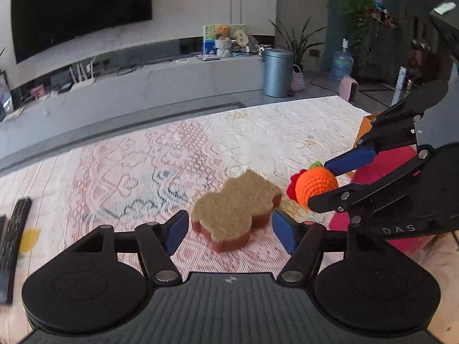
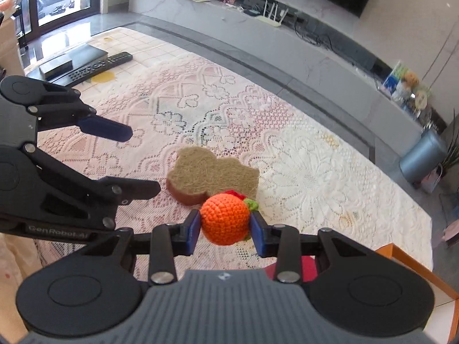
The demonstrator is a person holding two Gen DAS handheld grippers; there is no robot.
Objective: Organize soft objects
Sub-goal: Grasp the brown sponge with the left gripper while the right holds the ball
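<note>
Right wrist: router (image 2: 271, 14) | left wrist: bin (image 1: 277, 71), water jug (image 1: 341, 63)

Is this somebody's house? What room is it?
Most likely a home living room. A big dark TV hangs on the wall above a long low media bench, a remote control lies on the lace-covered table, and potted plants stand nearby.

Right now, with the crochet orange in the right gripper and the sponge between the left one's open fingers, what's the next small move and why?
Probably carry the crochet orange over to the pink container and release it there. The right gripper already pinches it clear of the lace cloth, and the container sits just behind. The left gripper is open around the sponge, which lies on the cloth, so that can follow.
</note>
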